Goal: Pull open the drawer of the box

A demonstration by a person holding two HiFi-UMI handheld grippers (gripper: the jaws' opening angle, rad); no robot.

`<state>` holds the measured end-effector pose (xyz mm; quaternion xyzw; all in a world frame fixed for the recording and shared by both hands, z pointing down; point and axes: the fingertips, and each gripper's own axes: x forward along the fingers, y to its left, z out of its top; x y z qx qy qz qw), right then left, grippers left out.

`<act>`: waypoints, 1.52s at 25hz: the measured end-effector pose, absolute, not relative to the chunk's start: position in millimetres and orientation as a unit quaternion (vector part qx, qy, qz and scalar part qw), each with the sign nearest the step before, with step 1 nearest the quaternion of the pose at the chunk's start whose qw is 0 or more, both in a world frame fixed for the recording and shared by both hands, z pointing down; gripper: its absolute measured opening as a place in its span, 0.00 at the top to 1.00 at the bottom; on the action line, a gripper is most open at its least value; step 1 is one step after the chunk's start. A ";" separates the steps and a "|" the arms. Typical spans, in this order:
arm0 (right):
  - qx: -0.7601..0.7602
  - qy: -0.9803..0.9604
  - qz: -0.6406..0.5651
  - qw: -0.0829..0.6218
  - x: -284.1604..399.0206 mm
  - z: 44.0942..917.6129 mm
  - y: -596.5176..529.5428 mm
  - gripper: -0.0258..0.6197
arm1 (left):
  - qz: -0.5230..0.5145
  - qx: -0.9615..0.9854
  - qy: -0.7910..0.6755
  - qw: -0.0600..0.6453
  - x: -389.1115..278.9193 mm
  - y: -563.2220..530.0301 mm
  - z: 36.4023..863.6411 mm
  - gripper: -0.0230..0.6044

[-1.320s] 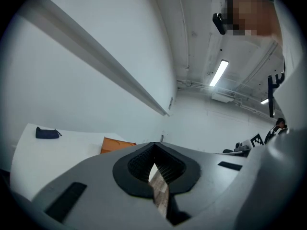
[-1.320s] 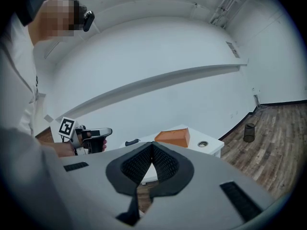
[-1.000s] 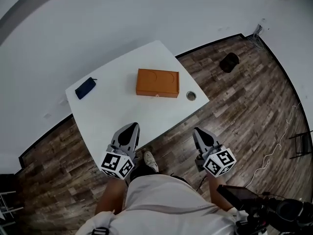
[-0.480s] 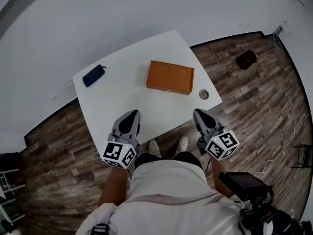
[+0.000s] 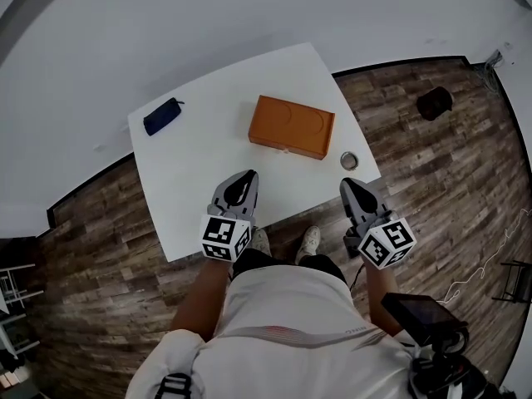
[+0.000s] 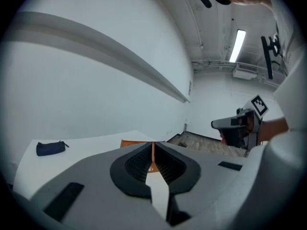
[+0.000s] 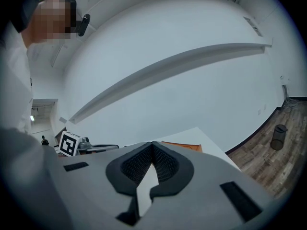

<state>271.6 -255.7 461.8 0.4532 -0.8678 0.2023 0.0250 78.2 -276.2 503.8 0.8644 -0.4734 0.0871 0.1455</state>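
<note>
The orange box (image 5: pixel 291 127) lies flat on the white table (image 5: pixel 199 181), right of its middle, with its drawer front facing the near edge; the drawer looks closed. My left gripper (image 5: pixel 246 175) is shut and empty, its tip just over the table's near edge, short of the box. My right gripper (image 5: pixel 347 183) hangs off the table's near right corner, also shut with nothing in it. In the left gripper view the closed jaws (image 6: pixel 153 144) point at the box (image 6: pixel 129 143). The right gripper view shows its jaws (image 7: pixel 152 143) closed and a strip of the box (image 7: pixel 184 145) beyond.
A dark blue pouch (image 5: pixel 162 115) lies at the table's far left. A small round metal dish (image 5: pixel 349 160) sits near the right corner, beside the box. A black object (image 5: pixel 435 103) stands on the wood floor to the right. A white wall runs behind the table.
The person has stepped closer to the table. Both grippers have come forward, the left one now reaching over the table's near edge. Both stay shut.
</note>
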 end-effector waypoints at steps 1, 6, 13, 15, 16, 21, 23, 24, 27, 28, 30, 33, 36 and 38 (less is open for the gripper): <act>0.454 -0.867 0.204 0.026 273.5 464.1 -254.7 0.96 | 0.098 0.865 -0.471 0.142 82.6 -280.4 510.9 0.95; 0.457 -0.863 0.214 0.029 284.6 473.5 -254.2 0.96 | 0.139 0.862 -0.463 0.152 107.4 -304.8 547.0 0.95; 0.468 -0.852 0.233 0.024 294.2 487.7 -249.7 0.96 | 0.192 0.859 -0.441 0.177 134.1 -329.9 594.4 0.84; 0.469 -0.850 0.238 0.021 296.7 490.2 -250.9 0.96 | 0.206 0.855 -0.438 0.188 140.3 -336.7 608.3 0.77; 0.470 -0.849 0.241 0.019 298.4 491.1 -251.6 0.96 | 0.214 0.852 -0.437 0.192 143.3 -339.9 615.7 0.74; 0.472 -0.846 0.246 0.019 301.0 495.3 -252.5 0.96 | 0.249 0.838 -0.433 0.218 155.6 -353.8 654.4 0.70; 0.473 -0.846 0.247 0.025 301.6 497.5 -251.2 0.96 | 0.258 0.835 -0.430 0.228 159.7 -358.8 665.4 0.70; 0.474 -0.845 0.247 0.027 302.1 498.8 -250.5 0.96 | 0.263 0.834 -0.428 0.231 161.5 -361.0 670.8 0.70; 0.476 -0.842 0.252 0.033 304.0 504.1 -247.7 0.96 | 0.275 0.826 -0.424 0.248 165.7 -363.8 685.7 0.70; 0.477 -0.841 0.254 0.035 304.8 505.7 -247.0 0.96 | 0.279 0.822 -0.427 0.252 166.7 -364.4 689.3 0.70; 0.477 -0.840 0.255 0.039 305.8 507.7 -246.9 0.96 | 0.286 0.814 -0.435 0.256 168.5 -366.2 693.6 0.70; 0.474 -0.842 0.253 0.041 304.7 507.0 -249.5 0.96 | 0.288 0.802 -0.449 0.269 168.0 -369.5 697.3 0.70; 0.472 -0.844 0.250 0.044 302.8 507.5 -252.8 0.96 | 0.290 0.797 -0.450 0.280 169.0 -371.5 702.1 0.70; 0.471 -0.844 0.252 0.044 300.9 508.3 -253.7 0.96 | 0.291 0.795 -0.452 0.282 167.4 -372.9 703.8 0.72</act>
